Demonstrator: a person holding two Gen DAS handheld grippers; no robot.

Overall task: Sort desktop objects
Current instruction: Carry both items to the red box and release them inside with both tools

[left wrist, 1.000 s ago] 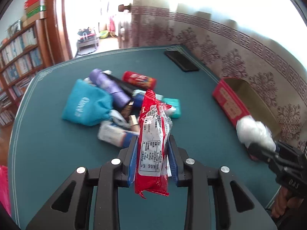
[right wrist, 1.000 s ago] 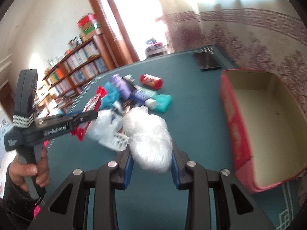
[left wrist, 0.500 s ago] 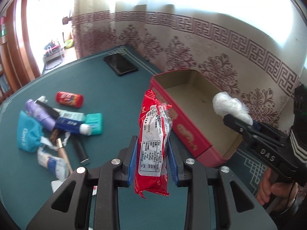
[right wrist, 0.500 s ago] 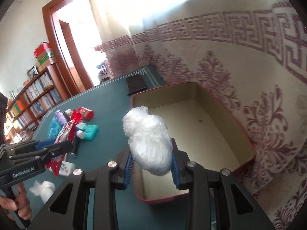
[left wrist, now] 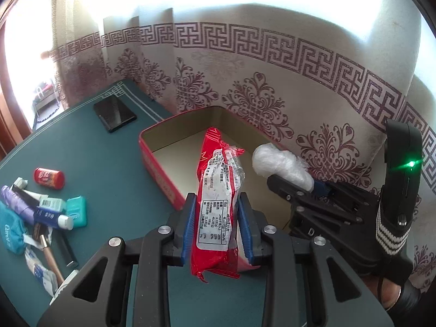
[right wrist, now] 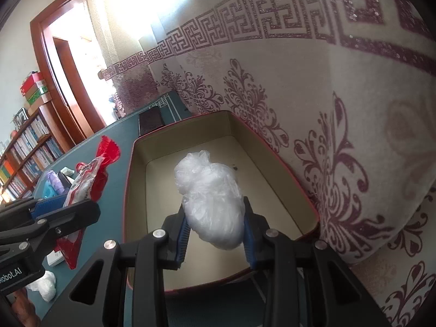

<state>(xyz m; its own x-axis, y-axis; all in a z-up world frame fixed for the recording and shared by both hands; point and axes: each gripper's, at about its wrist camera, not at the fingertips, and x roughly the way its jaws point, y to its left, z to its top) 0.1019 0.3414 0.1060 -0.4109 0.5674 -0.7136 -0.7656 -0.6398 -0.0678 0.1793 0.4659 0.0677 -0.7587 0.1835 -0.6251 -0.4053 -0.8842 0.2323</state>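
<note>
A home room: patterned curtain [right wrist: 272, 81], wooden bookshelf [right wrist: 30, 147], doorway, green-clothed table [left wrist: 103, 158].

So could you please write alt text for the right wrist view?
The right gripper holds a crumpled white plastic bag above an empty red box by a patterned curtain. At left, the left gripper holds a red snack packet.

Right gripper [right wrist: 215, 231], lower centre, its blue pads clamping a white plastic bundle [right wrist: 211, 199] above the open red box [right wrist: 128, 190], whose cream interior fills mid-frame. Left gripper [right wrist: 54, 207], lower left, gripping a red packet [right wrist: 90, 174]. Green table [right wrist: 117, 130] beneath; patterned curtain [right wrist: 313, 87] at right; bookshelf [right wrist: 27, 147] at far left.
</note>
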